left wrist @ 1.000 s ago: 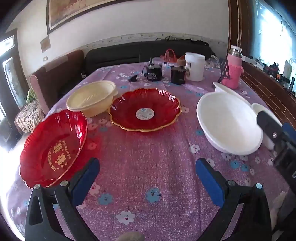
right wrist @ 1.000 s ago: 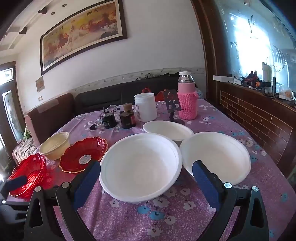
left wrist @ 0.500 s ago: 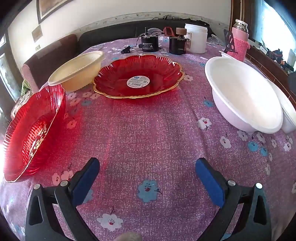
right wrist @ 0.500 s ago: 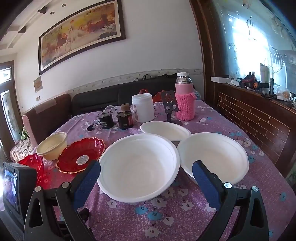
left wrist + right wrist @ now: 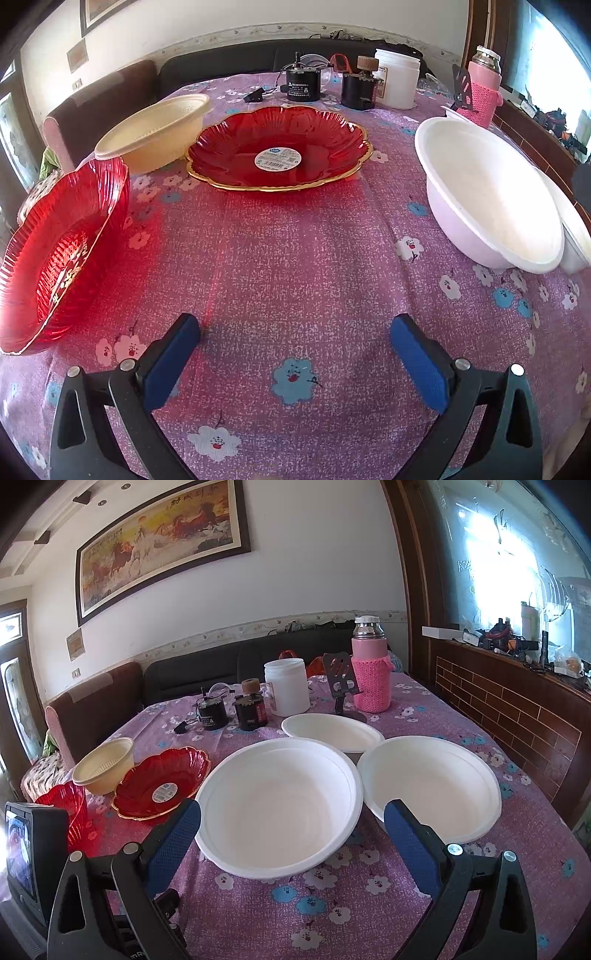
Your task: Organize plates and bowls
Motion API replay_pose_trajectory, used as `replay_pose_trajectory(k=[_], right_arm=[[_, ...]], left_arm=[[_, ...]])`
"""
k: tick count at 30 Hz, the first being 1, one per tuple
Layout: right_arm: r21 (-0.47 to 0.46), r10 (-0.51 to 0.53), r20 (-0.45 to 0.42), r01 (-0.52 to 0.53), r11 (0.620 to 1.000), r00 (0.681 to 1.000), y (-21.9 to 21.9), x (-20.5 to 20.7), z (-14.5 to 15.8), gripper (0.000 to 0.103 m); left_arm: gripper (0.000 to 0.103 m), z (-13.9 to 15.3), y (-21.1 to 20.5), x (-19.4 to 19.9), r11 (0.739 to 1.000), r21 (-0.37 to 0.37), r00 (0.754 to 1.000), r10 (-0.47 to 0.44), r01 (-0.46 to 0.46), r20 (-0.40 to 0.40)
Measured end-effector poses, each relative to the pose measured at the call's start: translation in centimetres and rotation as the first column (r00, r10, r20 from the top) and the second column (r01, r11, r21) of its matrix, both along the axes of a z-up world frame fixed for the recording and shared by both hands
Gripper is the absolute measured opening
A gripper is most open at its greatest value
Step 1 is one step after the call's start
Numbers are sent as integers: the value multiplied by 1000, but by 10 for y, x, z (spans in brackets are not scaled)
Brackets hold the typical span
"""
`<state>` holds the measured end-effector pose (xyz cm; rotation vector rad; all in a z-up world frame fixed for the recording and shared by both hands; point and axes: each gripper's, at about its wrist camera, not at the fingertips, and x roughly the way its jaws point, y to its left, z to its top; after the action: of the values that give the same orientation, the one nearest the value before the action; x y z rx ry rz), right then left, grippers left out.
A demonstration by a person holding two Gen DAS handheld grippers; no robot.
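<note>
A red gold-rimmed plate [image 5: 277, 147] sits mid-table, a ribbed red bowl [image 5: 55, 254] at the left, a cream bowl [image 5: 155, 125] behind it. A white bowl [image 5: 491, 199] is at the right. My left gripper [image 5: 295, 350] is open and empty, low over the purple cloth. In the right wrist view two white bowls [image 5: 280, 805] [image 5: 428, 782] sit side by side, a white plate [image 5: 332, 731] behind them. My right gripper [image 5: 291, 830] is open and empty before the nearer bowl.
Far end of the table holds a pink-sleeved flask [image 5: 369, 672], a white jar [image 5: 286, 692], two dark jars [image 5: 251, 709], and a phone stand [image 5: 341, 679]. A brick ledge [image 5: 517, 716] runs along the right. The left gripper's body [image 5: 33, 864] shows at lower left.
My left gripper has dropped lower and moved forward over the cloth, so the red plate and bowls look closer. The right gripper has barely moved.
</note>
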<state>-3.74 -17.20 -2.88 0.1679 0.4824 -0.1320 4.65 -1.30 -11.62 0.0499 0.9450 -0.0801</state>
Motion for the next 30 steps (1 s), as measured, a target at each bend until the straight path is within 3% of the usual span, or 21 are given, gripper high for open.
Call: replay_pose_trajectory(k=[14, 22, 25, 27, 30], right_arm=[[-11, -10, 4, 10, 1000, 1000, 0, 0, -1, 101], [-29, -36, 10, 37, 999, 999, -2, 0, 0, 101], [-44, -64, 18, 65, 997, 998, -4, -1, 0, 101], [-51, -87, 27, 88, 995, 996, -6, -3, 1, 101], [-70, -112, 67, 117, 991, 991, -8, -16, 12, 101]], left_arm=[[103, 2, 1, -2, 1000, 3, 1000, -1, 1, -6], [103, 4, 4, -9, 999, 5, 997, -50, 50, -53], [100, 9, 11, -20, 999, -31, 995, -47, 44, -90], [87, 28, 24, -40, 993, -107, 998, -46, 42, -39], [87, 83, 43, -80, 990, -118, 991, -57, 72, 125]])
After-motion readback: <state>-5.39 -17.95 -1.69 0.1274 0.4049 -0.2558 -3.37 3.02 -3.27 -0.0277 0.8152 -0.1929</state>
